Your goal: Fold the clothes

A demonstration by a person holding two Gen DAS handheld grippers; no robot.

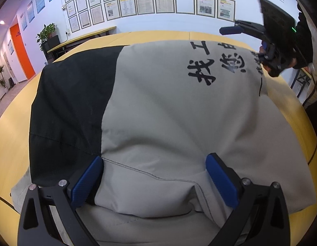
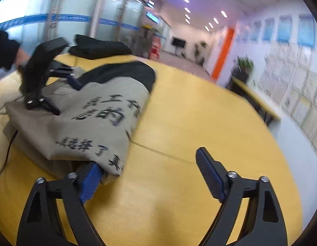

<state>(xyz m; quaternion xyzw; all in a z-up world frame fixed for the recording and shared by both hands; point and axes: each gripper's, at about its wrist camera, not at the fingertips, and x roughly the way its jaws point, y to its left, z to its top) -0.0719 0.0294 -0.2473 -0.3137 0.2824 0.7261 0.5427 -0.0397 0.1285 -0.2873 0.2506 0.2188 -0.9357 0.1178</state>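
Grey cloth garment with a black panel and black printed characters (image 1: 168, 106) lies folded into a compact bundle on the yellow wooden counter (image 1: 10, 143), largely squared up.

Step in hand, as judged: a late fold, or pressing the bundle flat. The left claw (image 1: 154, 182) stands wide, its blue pads astride a raised fold near the hem, not pinching it. The right claw (image 2: 152, 176) is also wide and holds nothing; its left pad touches the bundle's near corner.

Next move likely calls for closing on an edge, or smoothing the top.

The right wrist view alone shows a dark folded garment (image 2: 96, 47) at the counter's far end. The left wrist view alone shows the hem seam.
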